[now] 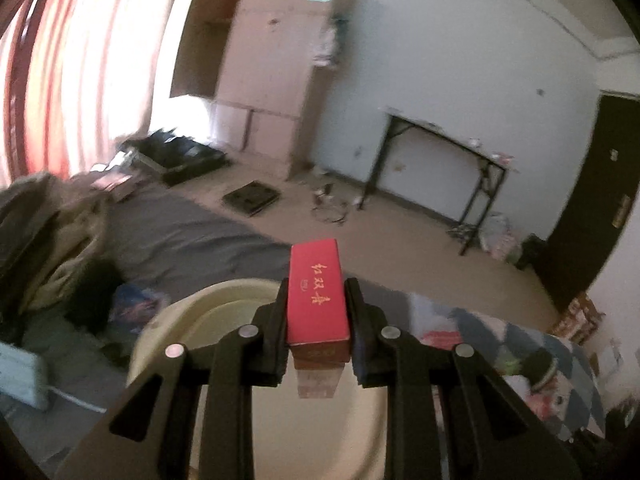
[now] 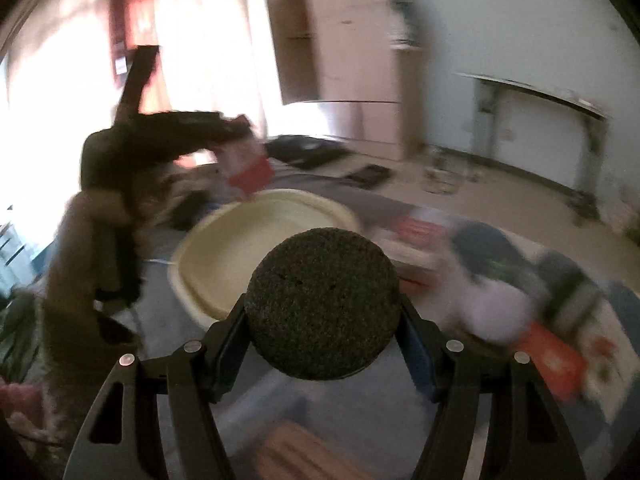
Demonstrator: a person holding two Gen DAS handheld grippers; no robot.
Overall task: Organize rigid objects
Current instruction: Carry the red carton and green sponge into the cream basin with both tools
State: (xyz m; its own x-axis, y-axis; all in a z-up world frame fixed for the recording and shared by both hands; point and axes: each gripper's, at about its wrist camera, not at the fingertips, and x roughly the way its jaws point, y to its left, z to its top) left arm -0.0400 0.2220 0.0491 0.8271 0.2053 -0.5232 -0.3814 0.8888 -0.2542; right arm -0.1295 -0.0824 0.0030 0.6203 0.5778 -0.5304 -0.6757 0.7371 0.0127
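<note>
Left wrist view: left gripper [image 1: 318,316] clamped on red box [image 1: 318,300], box seated between both jaws, its far end projecting past the tips. Cream basin [image 1: 168,320] directly below and just behind the jaws, over grey bedding [image 1: 192,232].

Right wrist view: right gripper [image 2: 322,320] closed around dark speckled ball [image 2: 322,304], held between the jaws. Basin [image 2: 224,248] ahead of the tips, picture blurred.

Step judged: carrying both items to the basin. Next: lower over the basin, then release.
</note>
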